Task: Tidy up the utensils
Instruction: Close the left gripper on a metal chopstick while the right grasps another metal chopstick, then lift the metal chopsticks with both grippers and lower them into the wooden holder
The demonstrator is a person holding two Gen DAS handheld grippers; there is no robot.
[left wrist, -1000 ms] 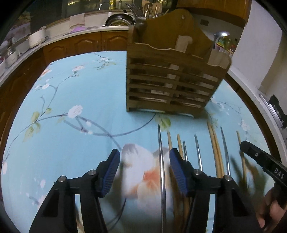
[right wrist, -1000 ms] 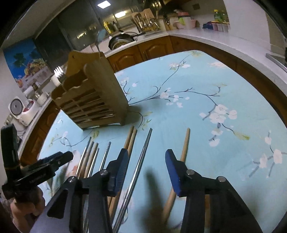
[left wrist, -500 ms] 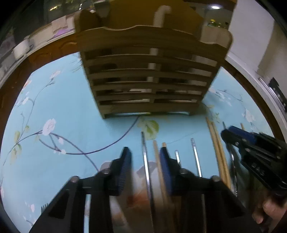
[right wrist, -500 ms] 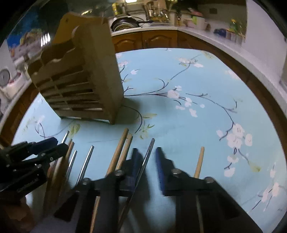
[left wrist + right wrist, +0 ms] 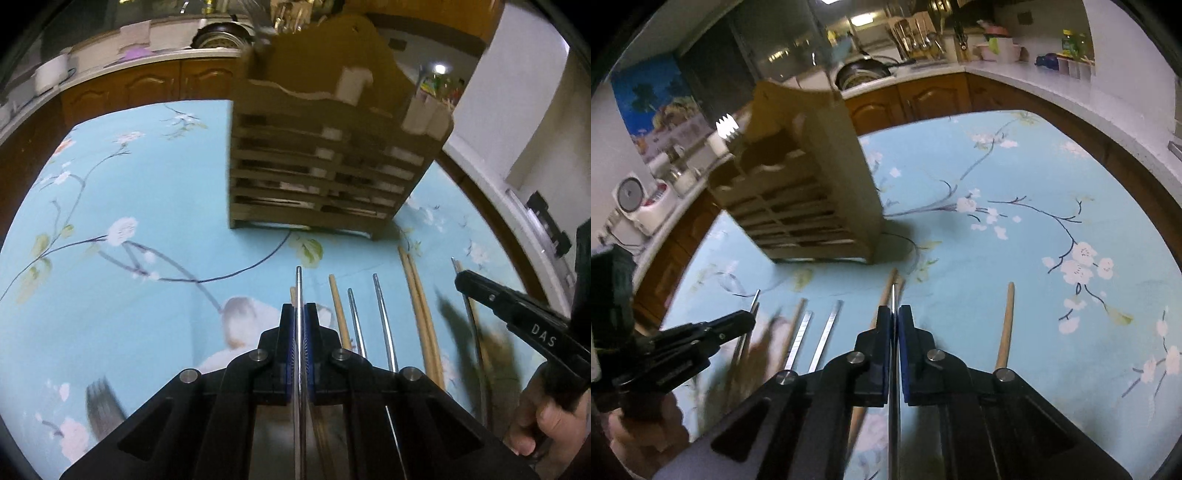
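left tongs (image 5: 299,314) clamped shut, right tongs (image 5: 894,314) clamped shut, both angled downward, hand-held

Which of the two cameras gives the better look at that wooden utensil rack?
The left wrist view: the wooden rack faces it nearly front-on, showing its slatted front, though blurred. The right wrist view shows the rack at an angle, with one plain side panel and its slats foreshortened.

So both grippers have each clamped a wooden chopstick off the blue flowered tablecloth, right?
Not wooden. Each wrist view shows a thin metal chopstick pinched between shut jaws: the left gripper holds one metal chopstick, the right gripper another. The wooden chopsticks lie on the tablecloth.
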